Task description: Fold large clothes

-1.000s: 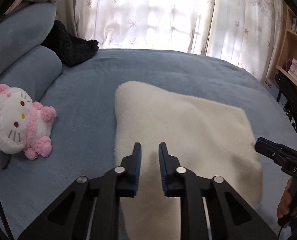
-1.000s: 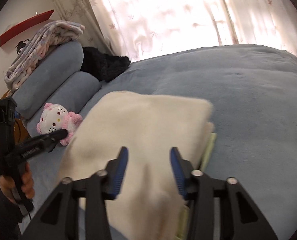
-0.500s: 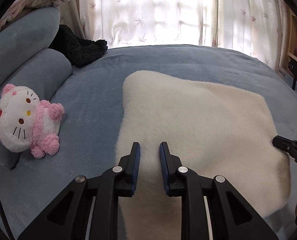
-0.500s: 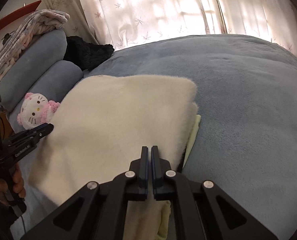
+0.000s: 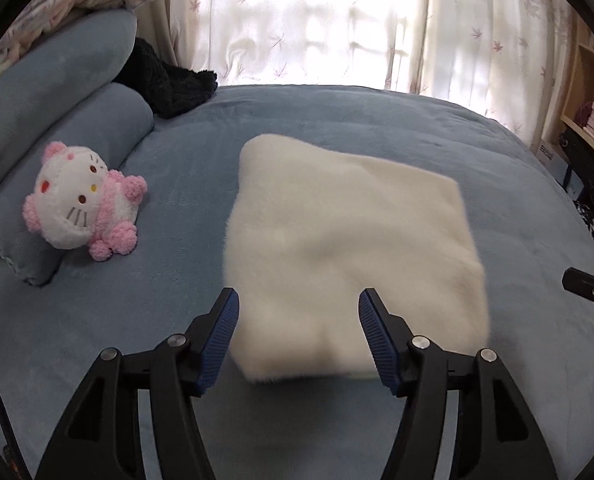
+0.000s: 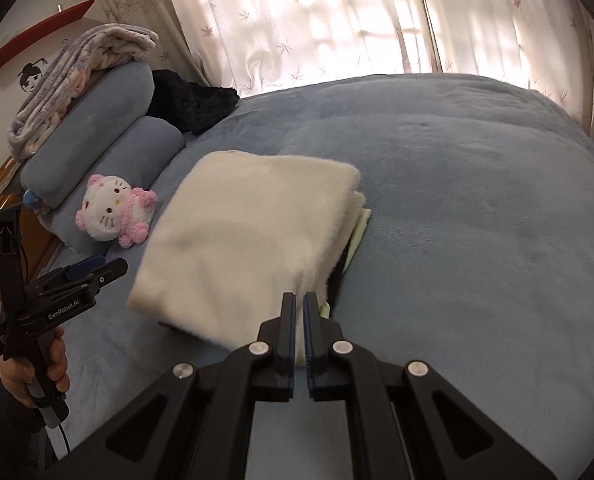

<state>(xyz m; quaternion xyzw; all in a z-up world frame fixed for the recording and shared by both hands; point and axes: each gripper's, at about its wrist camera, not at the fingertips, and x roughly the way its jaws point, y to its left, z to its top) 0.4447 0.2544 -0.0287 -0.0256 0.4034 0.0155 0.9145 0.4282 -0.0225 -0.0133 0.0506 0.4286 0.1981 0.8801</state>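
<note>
Now, folded cream fleece garment (image 5: 349, 264) mid-frame on the blue bed (image 5: 377, 120).
Left gripper (image 5: 298, 318) opening, empty (pads off the cloth); right gripper (image 6: 299, 312) closed together, empty.

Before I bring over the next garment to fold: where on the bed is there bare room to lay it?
The widest bare stretch of blue bedcover lies between the folded cream garment and the curtains. A narrower strip runs between the garment and the plush toy. The pillow side is crowded, with the black item.
</note>
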